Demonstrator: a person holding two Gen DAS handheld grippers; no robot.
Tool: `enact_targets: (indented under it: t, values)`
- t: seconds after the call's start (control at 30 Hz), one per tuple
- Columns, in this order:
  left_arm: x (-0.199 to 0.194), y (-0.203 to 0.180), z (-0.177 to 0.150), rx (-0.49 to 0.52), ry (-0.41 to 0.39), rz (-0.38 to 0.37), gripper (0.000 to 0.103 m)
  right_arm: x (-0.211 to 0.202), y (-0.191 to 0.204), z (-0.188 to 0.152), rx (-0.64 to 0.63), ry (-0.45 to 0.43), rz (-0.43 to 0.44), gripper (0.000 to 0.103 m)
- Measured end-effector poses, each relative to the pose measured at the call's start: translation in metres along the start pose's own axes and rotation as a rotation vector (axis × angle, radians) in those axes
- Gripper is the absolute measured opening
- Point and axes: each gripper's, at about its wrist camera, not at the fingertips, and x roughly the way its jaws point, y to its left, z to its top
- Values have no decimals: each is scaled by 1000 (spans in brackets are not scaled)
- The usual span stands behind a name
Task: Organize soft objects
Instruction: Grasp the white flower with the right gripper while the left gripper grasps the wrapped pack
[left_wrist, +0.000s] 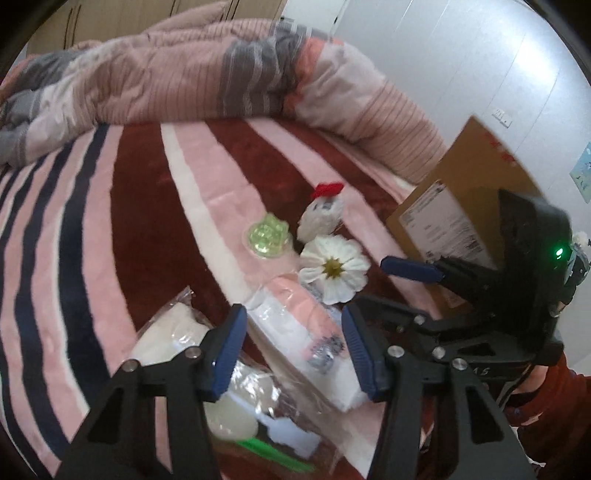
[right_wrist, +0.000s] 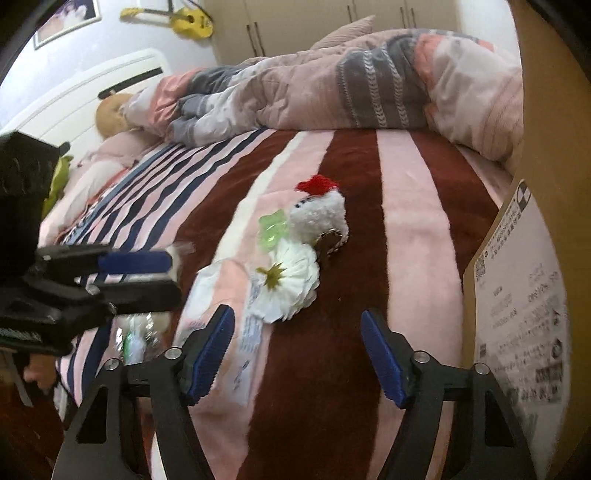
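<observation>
While over the striped bed: both tongs up in the air, holding nothing.
Left gripper (left_wrist: 295, 350): spread wide above the pink wrapped pack (left_wrist: 306, 332).
Right gripper (right_wrist: 299, 350): spread wide, over bare blanket (right_wrist: 417, 229).
Soft toys: white flower (right_wrist: 288, 286) touching fluffy chick (right_wrist: 321, 214); green squishy (left_wrist: 266, 236) just beside.
Right edge: cardboard box (right_wrist: 546, 147), near the tongs.
Far edge: heaped quilt (right_wrist: 332, 88).
Open room: wide stripes between toys and quilt.

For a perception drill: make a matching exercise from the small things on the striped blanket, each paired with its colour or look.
Things:
1. plush toy
2. fabric flower
3. jelly toy
4. cardboard box

Looks:
A. translucent green
B. brown with a printed label
C. white with a red cap
D. white petals, yellow centre

Pairs: 1-C, 2-D, 3-A, 4-B
</observation>
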Motion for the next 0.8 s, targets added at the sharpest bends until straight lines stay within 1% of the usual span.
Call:
enact_targets:
  t: [0.1,0.13,0.23,0.3,0.33,0.43,0.53,0.6,0.67,0.7,0.8]
  values:
    - [17,5,2,-9,42,3,50,11,-6,4,21,9,9,59]
    - [22,6,1,-7,59,3,50,14,-8,6,32,8,24,56]
    - [36,6,-1,9,97,3,50,22,-11,10,50,8,66,54]
    - [43,4,-2,22,113,9,50,26,-14,13,64,2,83,48]
    - [47,2,-3,29,120,12,50,28,-15,14,70,0,92,44]
    - [54,-3,-3,49,130,21,50,33,-15,17,65,14,88,24]
    - [57,-6,-4,56,138,32,49,26,-11,15,55,8,65,20]
    - [57,-9,-5,63,138,34,46,18,-7,12,42,-4,53,20]
    - [57,-11,-6,76,142,15,41,12,-6,11,34,-10,47,20]
    - [57,-11,-7,81,143,23,39,8,-5,9,31,-12,40,20]
    - [56,-14,-6,81,141,24,37,-2,-2,6,19,-14,29,20]
